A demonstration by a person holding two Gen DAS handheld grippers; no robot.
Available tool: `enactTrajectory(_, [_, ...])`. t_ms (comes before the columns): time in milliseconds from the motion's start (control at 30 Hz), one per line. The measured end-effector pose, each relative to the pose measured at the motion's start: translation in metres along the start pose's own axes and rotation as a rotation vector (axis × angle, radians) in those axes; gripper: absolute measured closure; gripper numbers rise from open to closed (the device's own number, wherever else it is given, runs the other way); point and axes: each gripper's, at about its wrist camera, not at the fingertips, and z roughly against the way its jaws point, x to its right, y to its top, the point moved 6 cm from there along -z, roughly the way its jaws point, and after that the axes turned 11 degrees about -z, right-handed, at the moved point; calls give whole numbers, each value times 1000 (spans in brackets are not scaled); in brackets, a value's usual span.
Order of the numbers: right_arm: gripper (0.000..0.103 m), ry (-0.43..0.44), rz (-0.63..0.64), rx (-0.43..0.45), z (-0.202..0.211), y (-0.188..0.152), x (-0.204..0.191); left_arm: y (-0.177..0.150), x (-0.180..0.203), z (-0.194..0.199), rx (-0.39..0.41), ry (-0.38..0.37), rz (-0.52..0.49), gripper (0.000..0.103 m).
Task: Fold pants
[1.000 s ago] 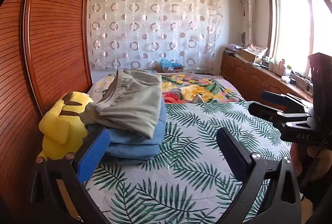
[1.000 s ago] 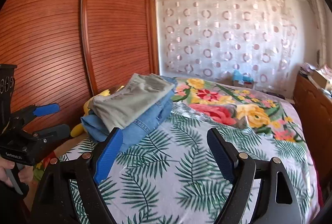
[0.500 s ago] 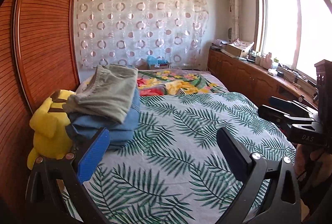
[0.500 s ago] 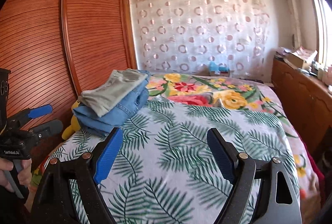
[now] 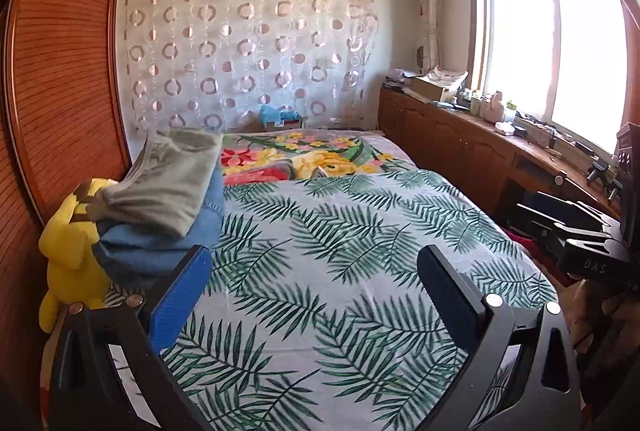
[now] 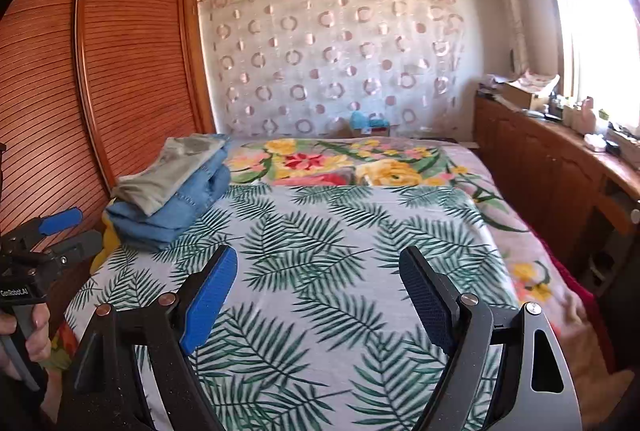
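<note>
A folded grey-green pair of pants (image 5: 168, 183) lies on top of folded blue jeans (image 5: 156, 243) at the left edge of the bed; the stack also shows in the right wrist view, grey pants (image 6: 172, 167) over jeans (image 6: 180, 203). My left gripper (image 5: 312, 271) is open and empty, held back above the leaf-print sheet, right of the stack. My right gripper (image 6: 316, 275) is open and empty above the sheet, well short of the stack. Each gripper shows at the edge of the other's view.
The bed carries a leaf-print sheet (image 6: 320, 231) over a floral blanket (image 6: 340, 163). A yellow plush toy (image 5: 72, 251) sits against the wooden wardrobe (image 5: 52, 91) at left. A wooden cabinet (image 5: 460, 143) with clutter runs along the window at right.
Both grippers have pulled back and away from the folded stack, so it looks smaller and farther to the left. Both stay open and empty.
</note>
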Motion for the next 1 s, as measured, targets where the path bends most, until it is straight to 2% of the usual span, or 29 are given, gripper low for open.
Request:
enactTrajectory(367, [18, -24, -5, 88, 42, 10, -31, 37, 6, 35, 71, 14, -14, 1])
enactTrajectory(533, [18, -5, -2, 121, 62, 10, -50, 45, 3, 53, 101, 35, -16, 1])
enactTrajectory(733, [18, -7, 11, 133, 69, -1, -48, 45, 1, 58, 109, 37, -12, 1])
enactTrajectory(1000, [18, -10, 17, 134, 56, 5, -35, 42, -4, 61, 104, 44, -4, 1])
